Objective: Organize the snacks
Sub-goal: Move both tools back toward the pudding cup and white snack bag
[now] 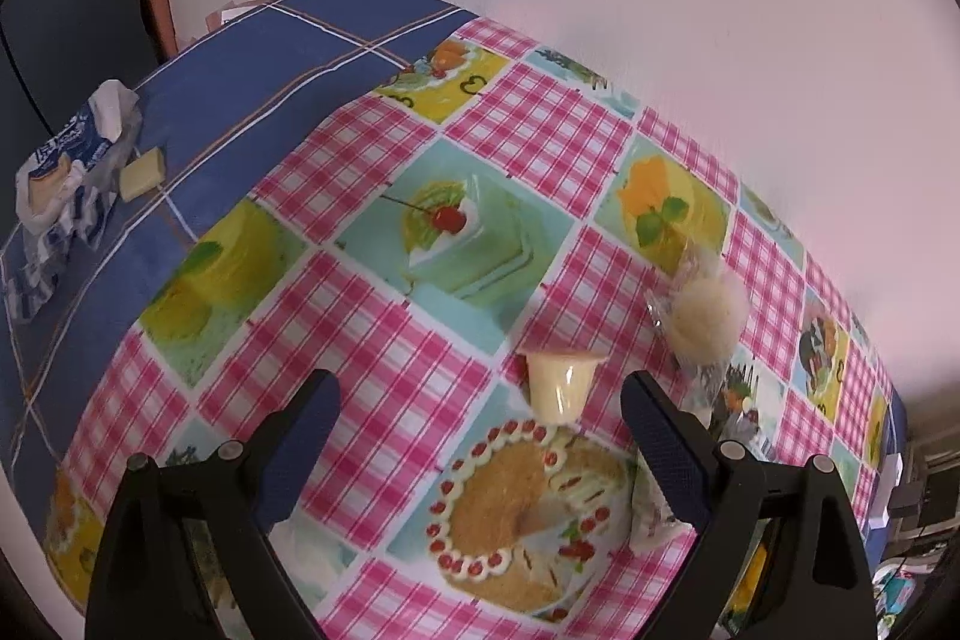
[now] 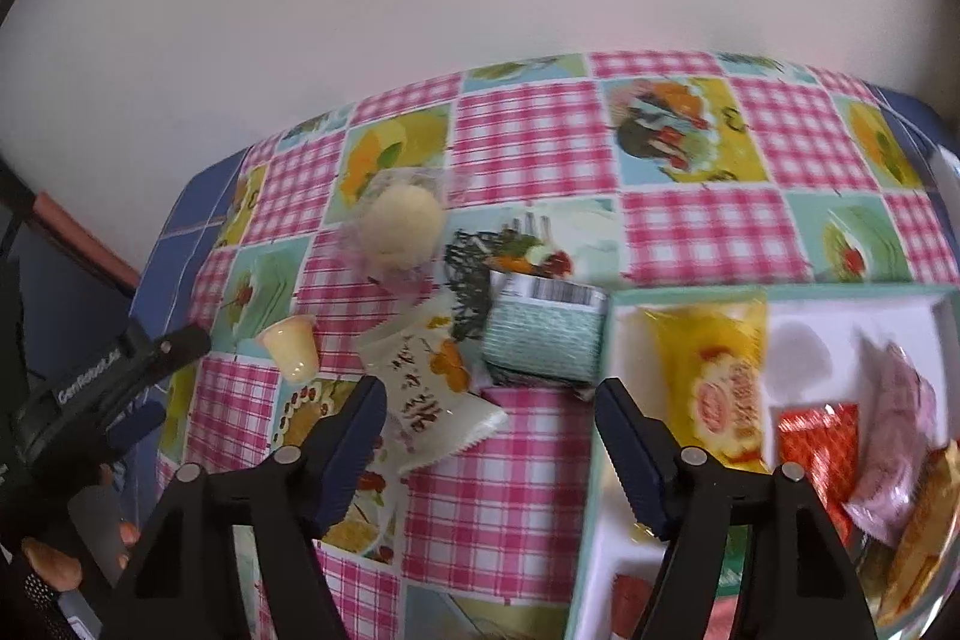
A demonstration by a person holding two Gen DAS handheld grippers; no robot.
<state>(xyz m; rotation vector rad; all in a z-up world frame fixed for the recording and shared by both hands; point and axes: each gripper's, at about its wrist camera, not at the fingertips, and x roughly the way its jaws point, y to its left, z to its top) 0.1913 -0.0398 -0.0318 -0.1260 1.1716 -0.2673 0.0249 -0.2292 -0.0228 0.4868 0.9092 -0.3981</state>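
Left gripper has its jaws spread wide with nothing between them, hovering over the tabletop, which is covered in a pink-check vinyl cloth printed with cake pictures. Just ahead of its fingertips sits a small pale-yellow plastic jelly cup, upside down with the wide rim on the cloth. A bit further out to the right there's a round cream-coloured puffy snack in a clear wrapper. Way off to the left, on the blue plaid part of the cloth, lie a crumpled blue-and-white packet and a little pale-yellow block next to it.

Right gripper is also wide open and not holding anything. Right by its left finger lies a white snack sachet with dark lettering and an orange print, and just beyond that a teal-patterned packet with a barcode butting up against the white divided tray with a mint-green rim. In the tray: a yellow-orange wrapped snack, a red foil packet and a pink wrapped one. Everything's a bit motion-blurred in this view.
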